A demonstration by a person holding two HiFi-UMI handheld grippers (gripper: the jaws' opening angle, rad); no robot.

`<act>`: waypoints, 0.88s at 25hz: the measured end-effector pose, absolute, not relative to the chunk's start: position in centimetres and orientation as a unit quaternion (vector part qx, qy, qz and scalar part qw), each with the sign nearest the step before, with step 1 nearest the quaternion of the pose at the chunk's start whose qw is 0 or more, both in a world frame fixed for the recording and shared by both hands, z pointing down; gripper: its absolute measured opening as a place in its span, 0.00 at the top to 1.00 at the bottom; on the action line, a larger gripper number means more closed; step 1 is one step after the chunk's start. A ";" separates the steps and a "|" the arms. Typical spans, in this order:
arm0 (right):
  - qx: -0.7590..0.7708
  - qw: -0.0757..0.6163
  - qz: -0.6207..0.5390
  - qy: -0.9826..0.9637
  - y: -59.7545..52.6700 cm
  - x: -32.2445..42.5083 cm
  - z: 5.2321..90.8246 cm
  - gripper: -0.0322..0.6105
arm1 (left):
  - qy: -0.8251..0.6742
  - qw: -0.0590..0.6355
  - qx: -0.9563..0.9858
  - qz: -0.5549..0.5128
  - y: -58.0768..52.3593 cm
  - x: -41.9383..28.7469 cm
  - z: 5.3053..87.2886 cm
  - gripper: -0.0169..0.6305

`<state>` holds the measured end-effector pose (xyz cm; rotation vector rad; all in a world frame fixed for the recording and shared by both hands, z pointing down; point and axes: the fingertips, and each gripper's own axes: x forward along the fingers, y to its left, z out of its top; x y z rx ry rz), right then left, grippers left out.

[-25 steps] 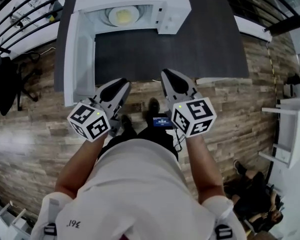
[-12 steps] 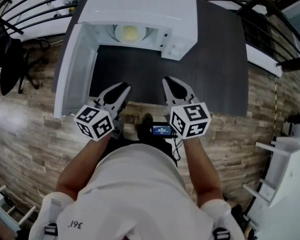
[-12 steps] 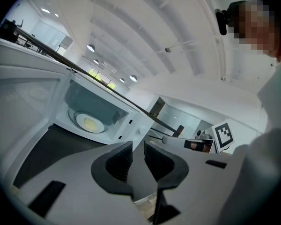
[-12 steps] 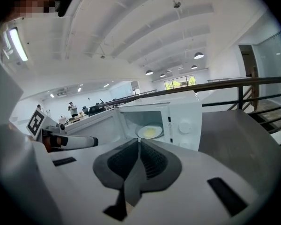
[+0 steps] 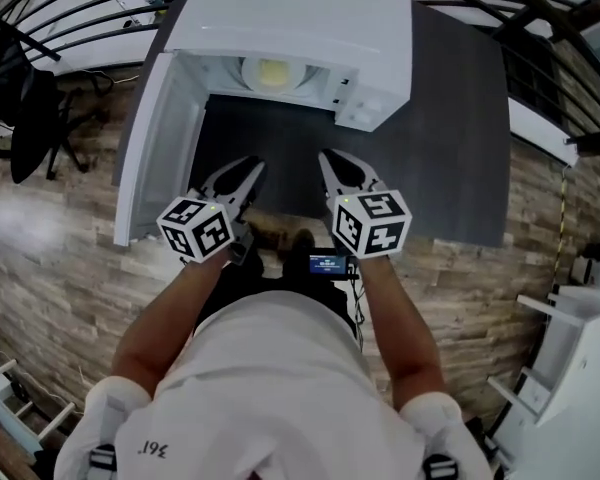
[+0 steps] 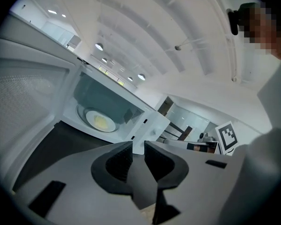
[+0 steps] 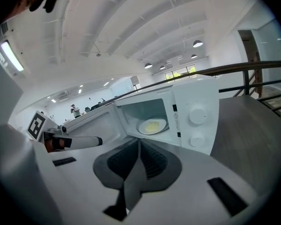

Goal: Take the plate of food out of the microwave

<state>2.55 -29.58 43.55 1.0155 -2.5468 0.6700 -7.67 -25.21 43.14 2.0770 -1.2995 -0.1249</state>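
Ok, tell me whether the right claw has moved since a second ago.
Yes. The right claw has advanced toward the open white microwave: its tips were at the near edge of the dark grey tabletop, and now reach well over it.

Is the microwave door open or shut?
Open. The door stands swung out to the left, and the plate of food shows inside the microwave.

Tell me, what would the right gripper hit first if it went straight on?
Likely the open microwave, near the cavity mouth holding the plate of food; nothing else shows between, though depth is unclear.
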 end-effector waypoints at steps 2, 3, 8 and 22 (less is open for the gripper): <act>0.360 0.167 0.235 -0.887 -30.4 1.5 44.2 0.93 | -0.495 0.348 0.795 -0.046 -26.2 -8.3 43.8 0.88; 0.362 0.171 0.236 -0.885 -30.7 1.0 44.5 0.93 | -0.492 0.353 0.794 -0.044 -26.7 -8.4 44.1 0.88; 0.372 0.188 0.238 -0.877 -32.3 -1.1 45.7 0.93 | -0.479 0.372 0.794 -0.033 -29.0 -8.8 45.6 0.88; 0.416 0.125 0.379 -0.817 -38.4 -3.8 50.6 0.93 | -0.495 0.424 0.756 -0.056 -34.7 -11.9 49.3 0.88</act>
